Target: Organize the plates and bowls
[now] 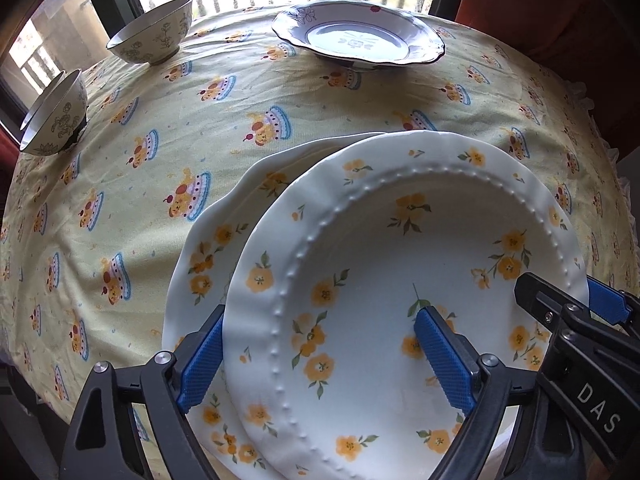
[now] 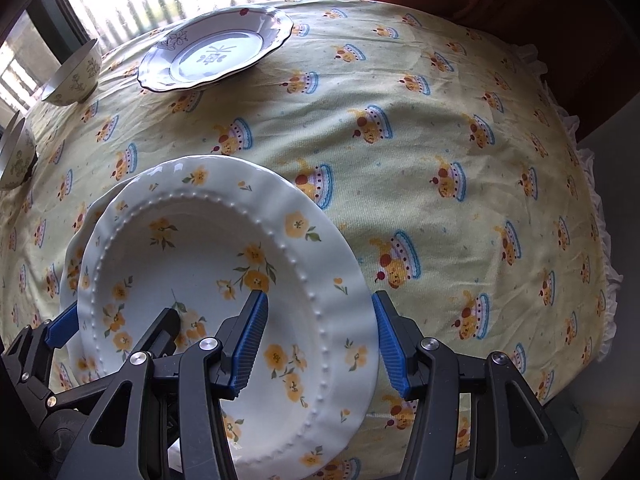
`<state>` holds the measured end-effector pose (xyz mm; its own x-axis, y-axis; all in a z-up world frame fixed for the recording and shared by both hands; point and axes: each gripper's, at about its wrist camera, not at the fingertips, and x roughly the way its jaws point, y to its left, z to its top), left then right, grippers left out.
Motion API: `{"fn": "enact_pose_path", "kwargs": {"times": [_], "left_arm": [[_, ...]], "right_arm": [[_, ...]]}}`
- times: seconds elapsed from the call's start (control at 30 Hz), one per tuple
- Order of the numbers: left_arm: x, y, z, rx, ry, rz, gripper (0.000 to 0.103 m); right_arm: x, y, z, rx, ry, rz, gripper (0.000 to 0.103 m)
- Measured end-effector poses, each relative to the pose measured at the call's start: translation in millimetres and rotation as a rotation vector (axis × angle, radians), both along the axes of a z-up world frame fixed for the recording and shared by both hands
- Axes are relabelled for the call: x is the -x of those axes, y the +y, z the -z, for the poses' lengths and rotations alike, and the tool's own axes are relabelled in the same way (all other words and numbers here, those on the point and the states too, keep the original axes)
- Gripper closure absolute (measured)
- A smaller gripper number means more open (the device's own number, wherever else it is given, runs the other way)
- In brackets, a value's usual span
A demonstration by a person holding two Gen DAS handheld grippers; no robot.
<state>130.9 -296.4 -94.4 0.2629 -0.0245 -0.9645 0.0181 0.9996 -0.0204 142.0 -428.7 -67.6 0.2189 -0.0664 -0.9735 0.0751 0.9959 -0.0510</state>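
A white plate with yellow flowers (image 1: 380, 264) lies on top of a second matching plate (image 1: 208, 248) at the near edge of the table. My left gripper (image 1: 324, 356) straddles the top plate's left rim, jaws wide apart. My right gripper (image 2: 320, 344) straddles its right rim (image 2: 340, 280), jaws also apart. The right gripper shows in the left wrist view (image 1: 576, 308). The left gripper shows in the right wrist view (image 2: 116, 324). Neither pair of pads visibly presses the rim.
A blue-patterned plate (image 1: 356, 36) sits at the far side by the window. Two cream bowls (image 1: 156, 36) (image 1: 56, 120) stand at the far left. The yellow printed tablecloth (image 2: 440, 140) covers the table; its frilled edge (image 2: 600, 240) drops off at right.
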Motion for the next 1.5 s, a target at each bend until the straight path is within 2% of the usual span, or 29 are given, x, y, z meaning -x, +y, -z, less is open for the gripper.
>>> {"fn": "enact_pose_path", "kwargs": {"times": [0.17, 0.33, 0.47, 0.53, 0.6, 0.67, 0.87, 1.13, 1.3, 1.43, 1.47, 1.5], "left_arm": [[-2.7, -5.3, 2.8, -0.020, 0.004, -0.008, 0.000], [-5.4, -6.2, 3.3, -0.032, 0.007, -0.013, 0.000], [-6.0, -7.6, 1.5, -0.090, 0.015, 0.003, 0.000], [-5.5, -8.5, -0.9, -0.118, 0.015, 0.012, 0.000], [-4.6, -7.6, -4.9, -0.114, 0.014, 0.014, 0.001], [-3.1, -6.0, -10.0, -0.124, 0.008, 0.013, 0.001], [2.0, 3.1, -16.1, -0.110, 0.019, 0.007, 0.001], [6.2, 11.7, -21.3, -0.110, 0.002, 0.013, 0.001], [6.8, 20.3, -22.0, -0.075, 0.004, 0.010, 0.001], [6.0, 28.0, -28.2, -0.041, 0.000, 0.042, 0.001], [5.7, 30.6, -32.1, -0.038, -0.010, 0.050, 0.001], [5.5, 33.1, -36.7, -0.037, -0.023, 0.057, 0.001]], "right_arm": [[1.8, 0.3, -2.6, -0.009, -0.023, 0.001, 0.046], [5.5, 2.9, -9.2, 0.009, -0.053, -0.014, 0.045], [8.5, 1.2, -12.2, 0.026, -0.066, -0.021, 0.046], [9.7, -0.1, -12.7, 0.023, -0.072, -0.030, 0.049], [9.8, -0.6, -11.6, 0.019, -0.068, -0.034, 0.061], [9.2, -0.6, -8.8, 0.003, -0.060, -0.035, 0.067], [6.0, 5.2, -5.0, 0.004, -0.063, -0.055, 0.067], [-0.5, 17.2, 0.2, 0.021, -0.052, -0.080, 0.065], [-2.4, 23.6, 2.1, 0.045, -0.043, -0.053, 0.061], [0.6, 30.2, -4.6, 0.074, -0.048, -0.025, 0.059], [2.1, 32.7, -9.1, 0.064, -0.055, -0.016, 0.055], [3.6, 35.4, -13.8, 0.053, -0.064, -0.008, 0.044]]}}
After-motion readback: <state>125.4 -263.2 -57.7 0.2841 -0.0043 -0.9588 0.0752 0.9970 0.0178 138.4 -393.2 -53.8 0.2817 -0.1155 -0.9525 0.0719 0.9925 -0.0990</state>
